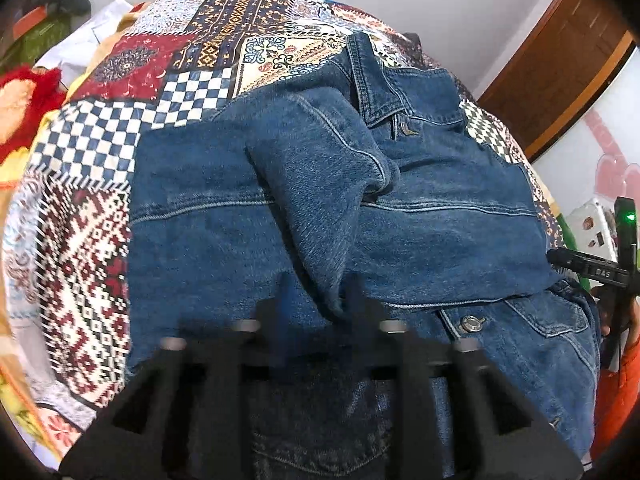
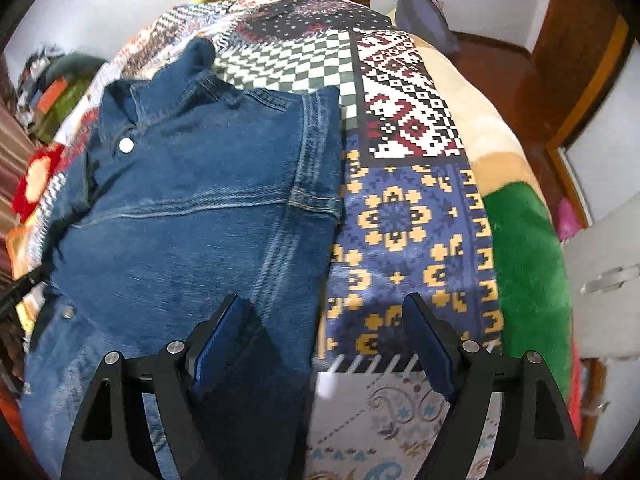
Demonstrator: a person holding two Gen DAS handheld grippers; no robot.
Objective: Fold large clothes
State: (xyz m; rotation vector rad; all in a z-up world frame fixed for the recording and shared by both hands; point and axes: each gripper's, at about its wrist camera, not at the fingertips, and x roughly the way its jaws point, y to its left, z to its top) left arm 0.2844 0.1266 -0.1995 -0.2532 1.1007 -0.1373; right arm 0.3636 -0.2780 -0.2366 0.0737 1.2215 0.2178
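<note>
A blue denim jacket (image 1: 248, 216) lies on a patchwork bedspread (image 1: 100, 148), collar toward the far side. My left gripper (image 1: 320, 300) is shut on the jacket's sleeve (image 1: 316, 200), which runs from the shoulder down across the body into the blurred fingers. In the right wrist view the same jacket (image 2: 192, 208) lies left of centre, its right side folded in along a straight edge. My right gripper (image 2: 324, 328) is open and empty, low over that folded edge, one finger over denim and the other over the bedspread (image 2: 404, 216).
The right gripper's body (image 1: 600, 272) shows at the right edge of the left wrist view. Piled clothes (image 1: 24, 96) lie at the bed's left. A beige and green blanket (image 2: 516, 216) covers the bed's right side. A wooden door frame (image 2: 576, 80) stands beyond.
</note>
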